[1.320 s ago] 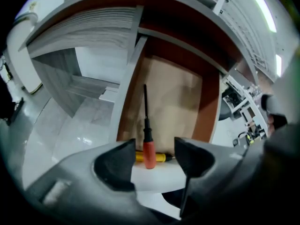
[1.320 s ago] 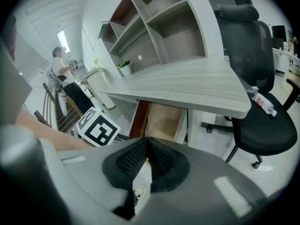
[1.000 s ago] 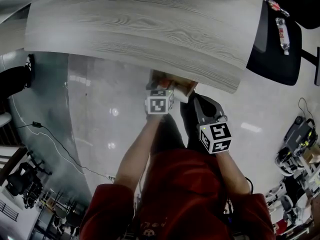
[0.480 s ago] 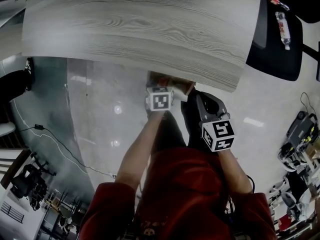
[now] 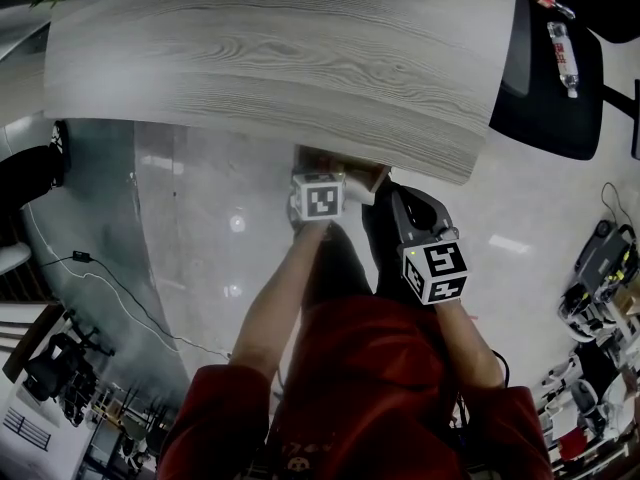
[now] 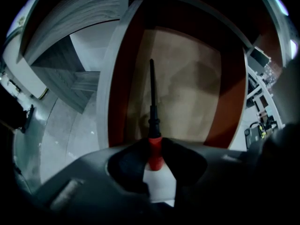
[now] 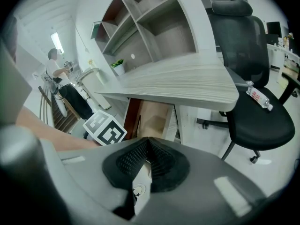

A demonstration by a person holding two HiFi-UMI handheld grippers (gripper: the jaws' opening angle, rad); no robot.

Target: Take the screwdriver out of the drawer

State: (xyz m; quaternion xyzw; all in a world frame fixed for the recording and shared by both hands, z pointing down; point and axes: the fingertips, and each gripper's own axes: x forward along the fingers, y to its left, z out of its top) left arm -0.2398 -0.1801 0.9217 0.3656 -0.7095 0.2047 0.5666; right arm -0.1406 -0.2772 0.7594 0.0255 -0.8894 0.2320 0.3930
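1. Left gripper: it points steeply down into the drawer. Its jaws have just been closing and now clamp the screwdriver's red handle, with a dark pad pressing on either side.
2. Screwdriver: the handle sits at the jaw tips. The long axis runs straight away from the gripper, continuing its own line, with the tip farthest off. The handle is smooth, rounded red plastic; beyond it come a black collar and a thin, dark, round shaft.
3. Drawer: it is open, below and ahead of the left gripper. It has a flat, matte tan floor, reddish-brown side walls and a pale outer edge. The shaft lies along the left wall, roughly parallel to it. Whether it rests on the floor cannot be told.
4. Right gripper: its ribbed black pads are pressed together on nothing. It hangs to the right of the left gripper, outside the drawer and farther from the tool. The lift therefore probably falls to the left hand, drawing up and back along the shaft's line.
5. Desk: its pale, wood-grained top overhangs the drawer beyond both grippers.
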